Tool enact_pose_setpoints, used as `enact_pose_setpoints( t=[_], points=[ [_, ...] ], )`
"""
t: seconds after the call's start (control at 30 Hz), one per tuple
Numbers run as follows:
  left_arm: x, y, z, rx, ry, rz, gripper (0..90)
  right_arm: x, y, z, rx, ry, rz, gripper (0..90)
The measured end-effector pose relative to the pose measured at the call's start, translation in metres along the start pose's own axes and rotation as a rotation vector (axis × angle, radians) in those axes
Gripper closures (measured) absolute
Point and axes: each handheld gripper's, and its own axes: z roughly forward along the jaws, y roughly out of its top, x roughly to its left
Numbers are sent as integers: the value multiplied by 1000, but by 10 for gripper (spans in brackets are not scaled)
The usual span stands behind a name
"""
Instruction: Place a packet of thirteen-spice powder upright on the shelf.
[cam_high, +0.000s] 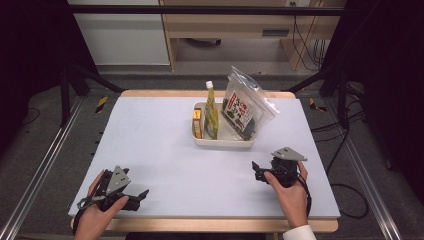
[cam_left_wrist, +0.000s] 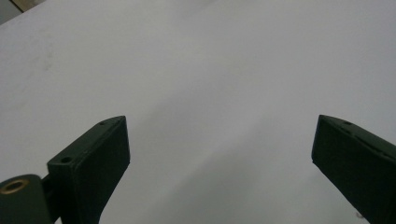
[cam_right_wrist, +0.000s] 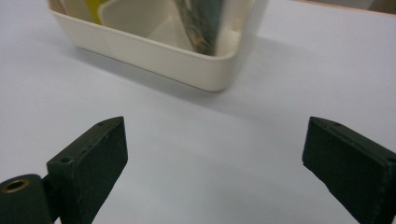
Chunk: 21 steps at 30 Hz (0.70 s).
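Fingers of both grippers stand wide apart with nothing between them. Left gripper (cam_high: 134, 198) rests low at the near left corner of the table (cam_high: 160, 145), held in a hand (cam_high: 97, 215), its jaws over bare white surface. Right gripper (cam_high: 260, 171) sits at the near right, held by the other hand (cam_high: 290, 192), jaws facing the cream tray (cam_right_wrist: 154, 56) just ahead. In that tray (cam_high: 225, 142), near the table's far middle, stand a yellow bottle (cam_high: 211, 112), a small orange box (cam_high: 197, 122) and a clear bag (cam_high: 245, 107) leaning right.
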Motion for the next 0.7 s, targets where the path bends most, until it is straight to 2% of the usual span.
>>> enact_pose_setpoints(
  t=[0.07, 0.1, 0.13, 0.27, 0.4, 0.53, 0.57, 0.7],
  points=[
    [1, -1, 0, -1, 8, -13, 38, -9, -5, 0, 13, -19, 6, 87],
    [1, -1, 0, -1, 8, -13, 37, -9, -5, 0, 13, -19, 6, 87],
    [3, -2, 0, 15, 19, -14, 38, -19, -11, 1, 52, -34, 10, 99],
    [8, -5, 1, 31, 51, -64, 43, -29, -20, 2, 97, -42, 21, 113],
    [16, -9, -1, 35, 76, -119, 44, -38, -24, 0, 89, -81, 21, 125],
    [21, -11, -3, 11, 98, -166, 44, -43, -29, -1, 94, -100, 23, 113],
    [23, -11, -4, 12, 99, -167, 43, -43, -30, 0, 106, -103, 38, 103],
    [25, -12, -5, -6, 103, -190, 43, -43, -30, 4, 124, -105, 36, 66]
  ],
)
